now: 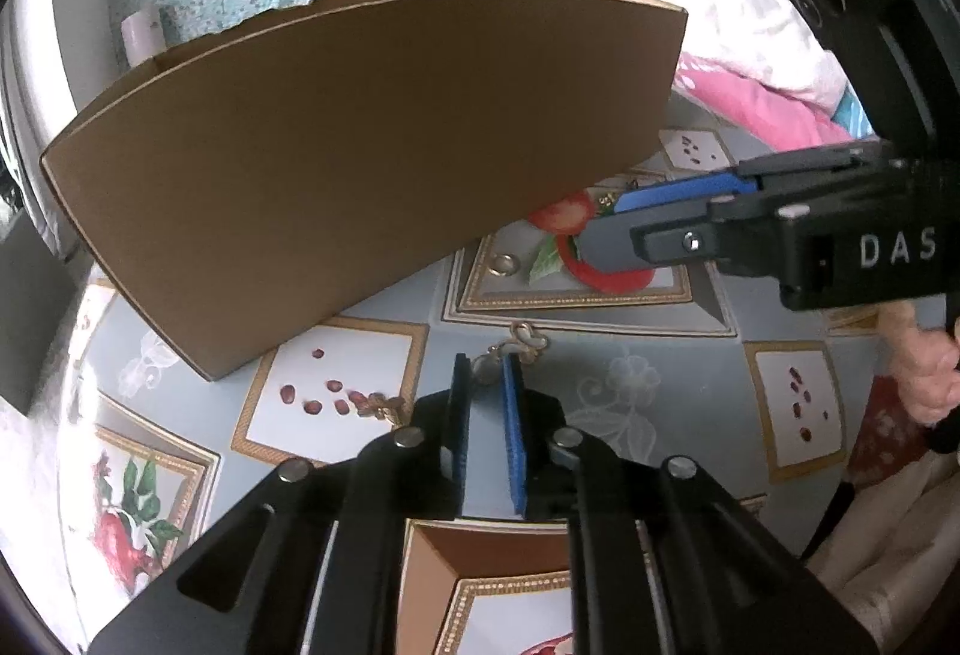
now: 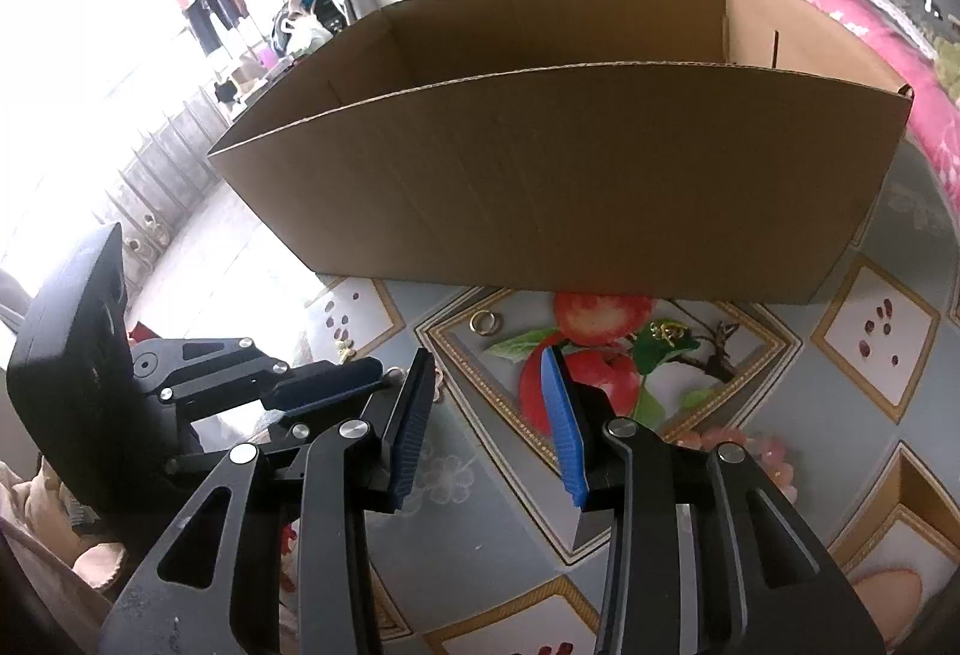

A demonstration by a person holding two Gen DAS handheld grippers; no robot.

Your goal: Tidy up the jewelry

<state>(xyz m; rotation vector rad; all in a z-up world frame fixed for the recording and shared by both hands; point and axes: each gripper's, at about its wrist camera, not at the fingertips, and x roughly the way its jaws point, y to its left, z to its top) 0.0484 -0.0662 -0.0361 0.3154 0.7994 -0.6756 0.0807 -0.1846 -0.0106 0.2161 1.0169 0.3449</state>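
box [image 2: 570, 187] interior mostly hidden

Both grippers: black metal linkage arms, round silver pivot screws, blue ribbed pads [image 2: 561, 415]. Right gripper [image 1: 606, 229] body shows white "DAS" lettering [image 1: 897, 248].

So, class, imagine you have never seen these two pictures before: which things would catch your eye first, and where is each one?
The big open cardboard box dominates, standing at the back of the patterned tablecloth. In front of it small gold pieces lie scattered: a ring near the box's foot and a tangled piece on the printed apples. In the left wrist view, the left gripper points at a gold butterfly-shaped pendant, while the right gripper hangs open above the cloth.
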